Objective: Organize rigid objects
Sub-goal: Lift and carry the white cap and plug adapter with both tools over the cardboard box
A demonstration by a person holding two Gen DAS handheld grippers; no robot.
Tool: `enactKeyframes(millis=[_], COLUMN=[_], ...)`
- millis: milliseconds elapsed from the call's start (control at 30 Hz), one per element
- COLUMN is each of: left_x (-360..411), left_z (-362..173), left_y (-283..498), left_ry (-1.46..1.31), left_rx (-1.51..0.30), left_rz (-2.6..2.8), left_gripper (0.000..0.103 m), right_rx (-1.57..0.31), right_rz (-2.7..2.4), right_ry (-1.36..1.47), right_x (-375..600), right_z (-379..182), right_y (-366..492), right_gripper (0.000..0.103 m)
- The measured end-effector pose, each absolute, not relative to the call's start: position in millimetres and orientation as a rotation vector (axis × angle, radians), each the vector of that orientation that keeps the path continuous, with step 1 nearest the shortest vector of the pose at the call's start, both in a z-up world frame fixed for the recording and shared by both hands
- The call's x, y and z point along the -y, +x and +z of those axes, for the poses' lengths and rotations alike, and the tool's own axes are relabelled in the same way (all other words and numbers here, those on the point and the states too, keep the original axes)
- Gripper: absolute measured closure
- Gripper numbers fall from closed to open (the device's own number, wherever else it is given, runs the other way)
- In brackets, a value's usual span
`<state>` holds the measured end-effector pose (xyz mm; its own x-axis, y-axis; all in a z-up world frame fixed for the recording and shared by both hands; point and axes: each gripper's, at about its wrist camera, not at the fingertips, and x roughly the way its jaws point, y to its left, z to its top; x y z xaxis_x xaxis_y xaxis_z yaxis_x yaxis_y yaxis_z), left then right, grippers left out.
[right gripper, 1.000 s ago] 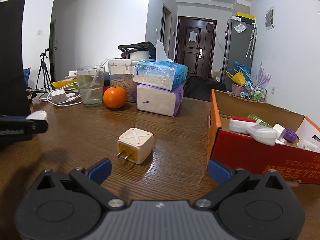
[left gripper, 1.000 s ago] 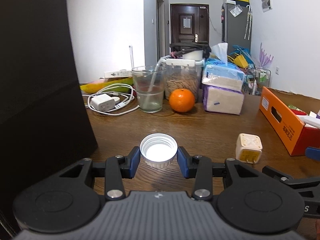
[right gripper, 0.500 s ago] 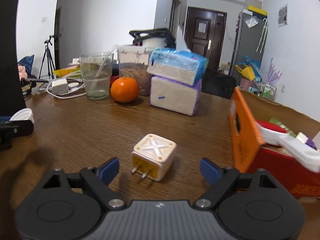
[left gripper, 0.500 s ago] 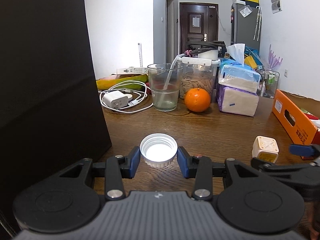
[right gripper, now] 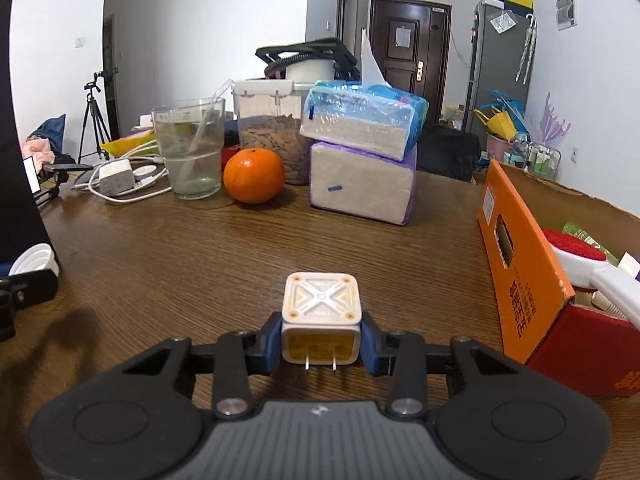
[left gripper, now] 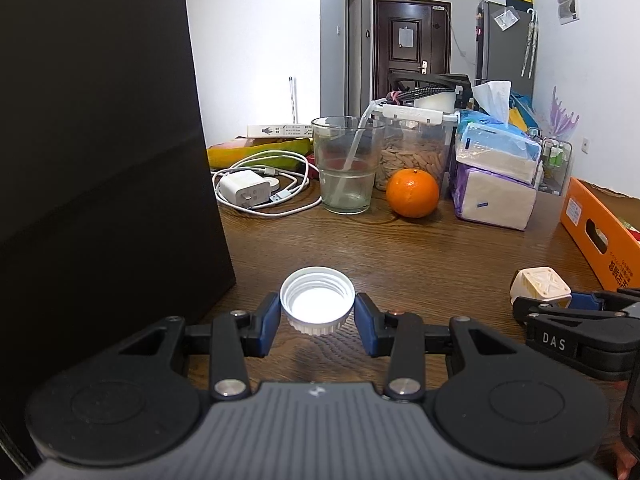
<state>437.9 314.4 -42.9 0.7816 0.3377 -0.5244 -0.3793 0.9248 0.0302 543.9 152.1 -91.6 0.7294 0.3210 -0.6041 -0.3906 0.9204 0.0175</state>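
**Both grippers loaded above the wooden table**

The left gripper (left gripper: pixel 317 317) held a white bottle cap (left gripper: pixel 317 305) between its blue pads, open side up, clamped at the rim just above the wooden table (left gripper: pixel 400 248). A tall black box (left gripper: pixel 100 140) stood close on its left. The right gripper (right gripper: pixel 321 342) had its jaws pressed against both flanks of a cream plug adapter (right gripper: pixel 321 320), whose two metal prongs pointed back toward the camera (the top face bore a moulded X). To the right of the adapter stood an orange cardboard box (right gripper: pixel 520 272) with a red and white brush (right gripper: pixel 580 256) inside. Farther back on the table sat a glass (right gripper: pixel 192 148) with a straw, an orange (right gripper: pixel 254 176), two stacked tissue packs (right gripper: pixel 360 160) and a white charger with coiled cable (left gripper: pixel 248 188).
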Motion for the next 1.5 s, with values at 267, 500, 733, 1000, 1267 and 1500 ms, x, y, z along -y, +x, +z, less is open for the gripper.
enactKeyframes(millis=[267, 500, 733, 1000, 1267, 1500], left_x=[-314.5, -322.0, -309.8, -284.1, -234.2, -199.9], left_z=[-42.4, -41.1, -31.1, -20.2, -12.8, -8.7], left_y=[437.1, 434.8, 422.3, 399.4, 379.0, 365.4], left_ry=[-0.082, -0.104, -0.100, -0.128, -0.154, -0.203], left_rx=[-0.548, -0.534, -0.475, -0.422, -0.390, -0.386], left_rz=[0.388, 0.415, 0.408, 0.410, 0.369, 0.318], left_gripper=[0.062, 0.062, 0.062, 0.062, 0.062, 0.062], right_rx=[-0.585, -0.524, -0.478, -0.462, -0.420, -0.384], right_rz=[0.419, 0.453, 0.478, 0.464, 0.463, 0.458], right_ry=[-0.109, -0.078, -0.056, -0.026, -0.010, -0.010], right_x=[-150.2, -136.9, -110.4, -74.0, -35.0, 1.3], right_z=[-83.9, -70.3, -56.5, -47.3, -35.4, -26.6], right_y=[530.6, 510.1, 478.3, 453.3, 422.9, 401.2], right_gripper=[0.065, 0.065, 0.065, 0.065, 0.065, 0.065])
